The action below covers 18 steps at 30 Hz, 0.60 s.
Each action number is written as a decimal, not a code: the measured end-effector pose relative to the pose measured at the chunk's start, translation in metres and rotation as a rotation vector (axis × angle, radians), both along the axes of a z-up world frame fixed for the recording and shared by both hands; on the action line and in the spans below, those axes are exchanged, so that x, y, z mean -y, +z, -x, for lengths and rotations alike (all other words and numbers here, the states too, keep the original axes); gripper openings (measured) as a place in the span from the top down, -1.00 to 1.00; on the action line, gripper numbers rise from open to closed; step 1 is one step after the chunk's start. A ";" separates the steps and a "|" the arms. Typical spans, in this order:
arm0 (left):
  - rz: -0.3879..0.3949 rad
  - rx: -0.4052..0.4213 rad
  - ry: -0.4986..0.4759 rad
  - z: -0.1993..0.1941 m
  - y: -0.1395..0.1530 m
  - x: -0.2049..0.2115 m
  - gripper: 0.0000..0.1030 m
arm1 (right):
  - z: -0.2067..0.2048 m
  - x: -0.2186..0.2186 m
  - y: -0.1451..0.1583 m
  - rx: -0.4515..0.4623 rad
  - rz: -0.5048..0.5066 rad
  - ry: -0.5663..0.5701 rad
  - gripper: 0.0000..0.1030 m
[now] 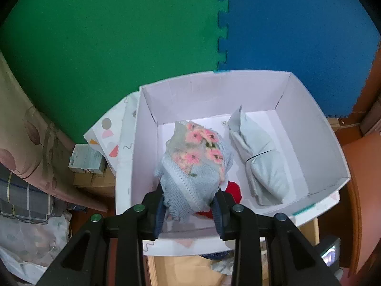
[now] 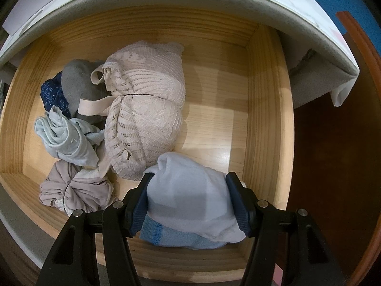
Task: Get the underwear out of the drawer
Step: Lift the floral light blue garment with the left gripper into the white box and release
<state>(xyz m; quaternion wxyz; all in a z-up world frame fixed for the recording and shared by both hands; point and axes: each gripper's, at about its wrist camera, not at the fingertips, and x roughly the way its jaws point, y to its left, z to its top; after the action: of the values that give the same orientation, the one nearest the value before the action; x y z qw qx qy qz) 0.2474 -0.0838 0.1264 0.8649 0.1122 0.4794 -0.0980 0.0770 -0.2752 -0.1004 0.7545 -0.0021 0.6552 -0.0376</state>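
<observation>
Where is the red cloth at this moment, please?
In the left wrist view, the red cloth lies on the floor of the white box, near its front wall, mostly hidden behind the knitted garment held in the left gripper.

I see both fisheye views bowed and black-cornered, evenly lit above the white box (image 1: 238,90), dimmer with soft shadows inside the drawer (image 2: 214,124).

Pale blue knit underwear (image 1: 190,164) with pink flower embroidery, bunched, clamped between the left gripper (image 1: 190,211) pads and hanging forward of them. White-and-blue bundle (image 2: 190,195), rolled, pinched between the right gripper (image 2: 190,200) pads, low in the wooden drawer (image 2: 266,109). Cream lace piece (image 2: 145,109) lies ahead-left of that tool; grey, navy and light-blue pieces further left.
</observation>
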 end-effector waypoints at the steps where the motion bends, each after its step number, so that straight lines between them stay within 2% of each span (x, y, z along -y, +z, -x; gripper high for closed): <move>1: 0.001 -0.003 0.003 -0.001 -0.004 0.000 0.35 | 0.000 0.001 0.000 -0.001 -0.002 -0.006 -0.13; 10: -0.009 -0.031 0.029 -0.008 -0.028 -0.004 0.28 | -0.003 0.015 -0.001 0.001 -0.025 -0.107 -0.14; 14: -0.021 -0.022 0.041 -0.008 -0.028 -0.006 0.23 | -0.004 0.018 -0.001 0.001 -0.022 -0.117 -0.13; 18: 0.001 -0.020 0.047 -0.006 -0.026 -0.010 0.13 | -0.004 0.017 -0.001 0.001 -0.015 -0.115 -0.13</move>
<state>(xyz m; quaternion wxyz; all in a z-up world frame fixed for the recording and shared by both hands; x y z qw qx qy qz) 0.2535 -0.0734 0.1008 0.8621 0.0995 0.4905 -0.0790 0.0807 -0.2918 -0.1013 0.7513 0.0412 0.6543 -0.0759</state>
